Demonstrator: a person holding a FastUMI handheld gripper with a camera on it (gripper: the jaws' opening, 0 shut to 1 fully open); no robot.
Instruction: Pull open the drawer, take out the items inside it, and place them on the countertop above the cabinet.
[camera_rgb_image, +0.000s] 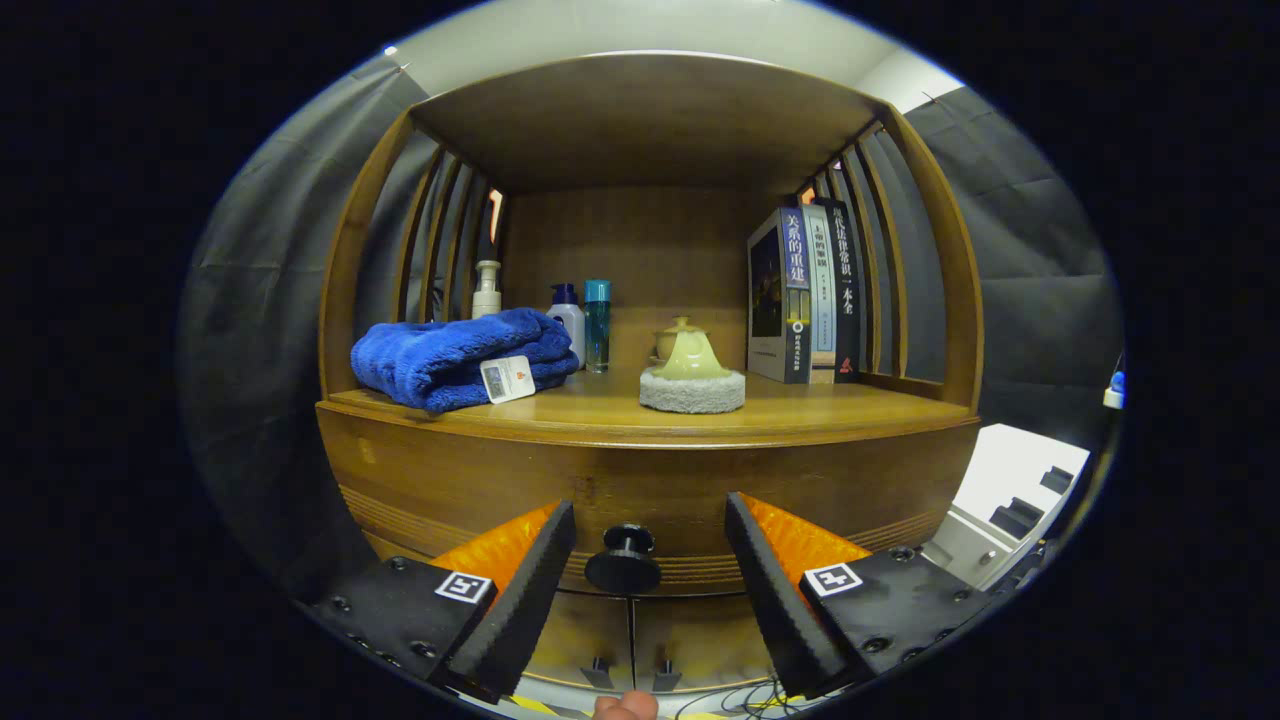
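Note:
A wooden cabinet stands in front of me, with its countertop (800, 410) under a roofed shelf. The drawer front (480, 480) below the countertop is closed and carries a round black knob (623, 565). My gripper (650, 525) is open, its two fingers spread to either side of the knob, which sits in the gap between them and a little ahead, untouched. The drawer's contents are hidden.
On the countertop lie a folded blue towel (455, 358), a pump bottle (487, 290), two small bottles (583, 320), a pale teapot-like piece on a grey pad (692, 375) and upright books (805, 295). A white unit (1010, 490) stands right of the cabinet. A fingertip (625, 706) shows below the fingers.

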